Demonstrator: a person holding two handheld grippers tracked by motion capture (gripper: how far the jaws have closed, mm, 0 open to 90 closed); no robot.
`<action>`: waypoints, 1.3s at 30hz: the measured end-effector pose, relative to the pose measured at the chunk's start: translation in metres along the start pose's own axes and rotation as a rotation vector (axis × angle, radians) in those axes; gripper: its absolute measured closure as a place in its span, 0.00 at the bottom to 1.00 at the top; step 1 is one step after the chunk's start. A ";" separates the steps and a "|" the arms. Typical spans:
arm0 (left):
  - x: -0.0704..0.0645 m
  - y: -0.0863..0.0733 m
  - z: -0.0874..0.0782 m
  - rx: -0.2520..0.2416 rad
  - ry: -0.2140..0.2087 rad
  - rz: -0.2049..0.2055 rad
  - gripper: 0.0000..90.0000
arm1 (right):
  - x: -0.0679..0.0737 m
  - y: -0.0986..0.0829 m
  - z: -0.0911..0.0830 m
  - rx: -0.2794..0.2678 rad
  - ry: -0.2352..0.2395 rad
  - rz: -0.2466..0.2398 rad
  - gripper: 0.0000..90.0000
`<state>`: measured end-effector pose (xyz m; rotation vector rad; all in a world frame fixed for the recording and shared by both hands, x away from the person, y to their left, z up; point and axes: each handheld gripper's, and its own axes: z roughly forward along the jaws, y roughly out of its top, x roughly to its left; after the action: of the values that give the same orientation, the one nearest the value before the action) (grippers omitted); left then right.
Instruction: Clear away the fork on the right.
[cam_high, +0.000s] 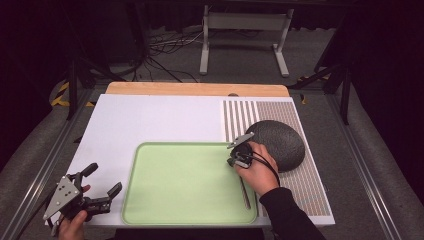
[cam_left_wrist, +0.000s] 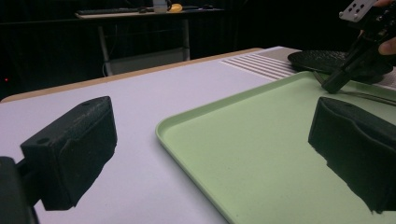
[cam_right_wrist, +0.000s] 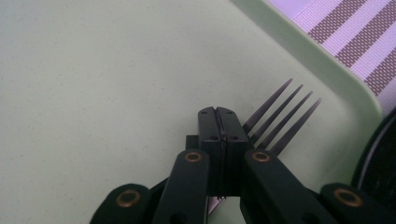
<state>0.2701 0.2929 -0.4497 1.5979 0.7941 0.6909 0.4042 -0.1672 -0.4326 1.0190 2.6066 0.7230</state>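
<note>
A dark fork (cam_right_wrist: 280, 116) lies inside the pale green tray (cam_high: 165, 200), close to the tray's right rim, its tines pointing toward the far corner and its thin handle (cam_high: 245, 192) running back toward the person along that rim. In the right gripper view the four tines fan out from behind the jaws, flat on the tray floor.

The right gripper (cam_high: 239, 156) hangs over that end of the fork, held in the person's right hand (cam_high: 260, 170), with a black sleeve (cam_high: 287, 215) trailing off the near edge. Its jaws are pressed together with no gap between them. Their tips sit right at the fork's neck, though I cannot tell whether they pinch the fork or only rest against it.

Just beyond the tray's right rim sits a dark, rounded plate (cam_high: 282, 142), lying on a striped placemat (cam_high: 240, 117) that covers the right part of the white table top (cam_high: 150, 120). The plate's edge is near the fork's tines, apart from them by the tray wall.

Well away, at the near left corner of the table, the left hand (cam_high: 72, 225) holds the left gripper (cam_high: 102, 182). Its jaws are spread wide with nothing between them, one over the bare white surface and the other toward the tray's left edge.
</note>
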 end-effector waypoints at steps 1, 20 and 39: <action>0.000 0.000 0.000 0.000 0.000 0.000 0.02 | -0.001 -0.001 0.000 0.002 -0.001 0.006 1.00; 0.000 0.000 0.001 -0.002 0.000 -0.002 0.02 | -0.010 -0.008 -0.006 0.016 -0.045 0.051 0.99; 0.000 0.000 0.001 0.005 -0.003 -0.001 0.02 | -0.009 0.000 -0.043 -0.212 0.006 0.051 0.18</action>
<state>0.2708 0.2920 -0.4502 1.6023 0.7949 0.6855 0.3930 -0.1889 -0.3957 1.0232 2.4512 0.9916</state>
